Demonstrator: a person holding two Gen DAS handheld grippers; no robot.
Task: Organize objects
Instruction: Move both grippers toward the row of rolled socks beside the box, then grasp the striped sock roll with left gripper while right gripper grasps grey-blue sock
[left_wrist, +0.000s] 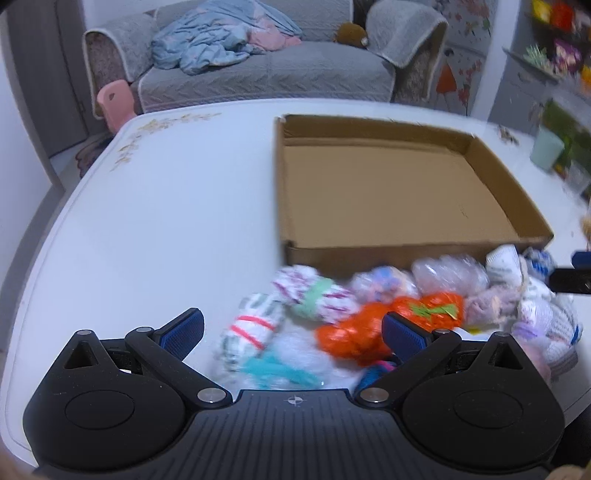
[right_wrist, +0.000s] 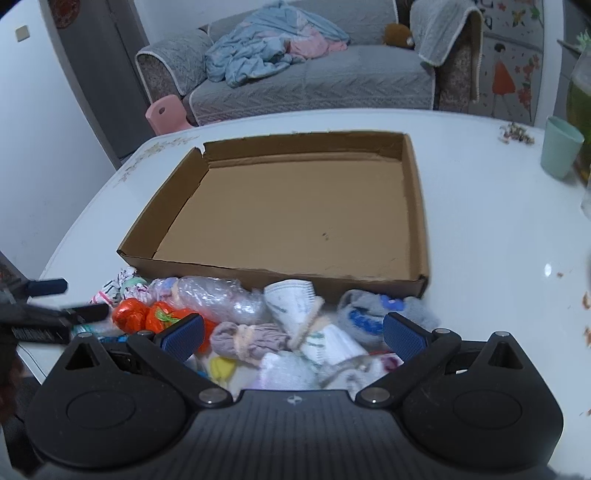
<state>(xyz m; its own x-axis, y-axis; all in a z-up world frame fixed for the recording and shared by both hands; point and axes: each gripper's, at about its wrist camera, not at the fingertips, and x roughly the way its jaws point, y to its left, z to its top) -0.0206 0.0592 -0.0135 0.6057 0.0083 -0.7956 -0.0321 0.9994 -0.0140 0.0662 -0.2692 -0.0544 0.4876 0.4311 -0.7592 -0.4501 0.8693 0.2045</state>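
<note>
A shallow cardboard box (left_wrist: 406, 184) (right_wrist: 295, 206) lies open and empty on the white table (left_wrist: 166, 221) (right_wrist: 498, 229). A pile of rolled socks and bagged items lies along its near side: an orange bag (left_wrist: 373, 325) (right_wrist: 147, 315), a white-and-pink striped roll (left_wrist: 255, 328), a clear plastic bag (right_wrist: 218, 295), a mauve roll (right_wrist: 247, 338), a grey-blue sock (right_wrist: 373, 314). My left gripper (left_wrist: 293, 332) is open above the striped roll and orange bag. My right gripper (right_wrist: 293, 332) is open above the mauve roll and white socks. Neither holds anything.
A mint cup (right_wrist: 559, 147) (left_wrist: 546, 147) stands at the table's far right. A grey sofa (right_wrist: 314, 77) with a blue blanket and a pink stool (right_wrist: 166, 112) stand beyond the table. The left gripper shows at the left edge of the right wrist view (right_wrist: 55, 310).
</note>
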